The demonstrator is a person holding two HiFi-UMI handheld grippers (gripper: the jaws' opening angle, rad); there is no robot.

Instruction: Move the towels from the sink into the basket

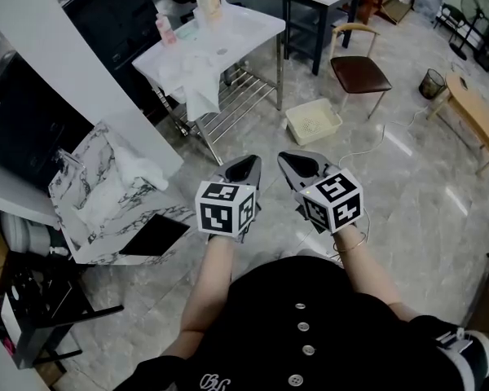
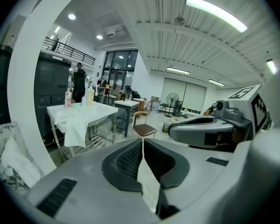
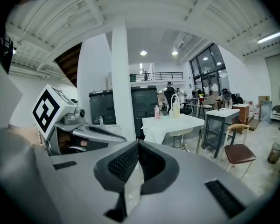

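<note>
The left gripper (image 1: 246, 168) and right gripper (image 1: 297, 166), both clenched empty, are hovering together while the towel (image 1: 201, 90) is hanging off the far sink's (image 1: 246, 23) near edge, leftward, nearer the left gripper.

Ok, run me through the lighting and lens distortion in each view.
Head view: even light, with pale glare streaks on the glossy floor. Left gripper view: strong fisheye bends the white pillar into an arc, corners are black, and the ceiling strip light is blown out. Right gripper view: same black corners; the right tool up close looks soft.
</note>
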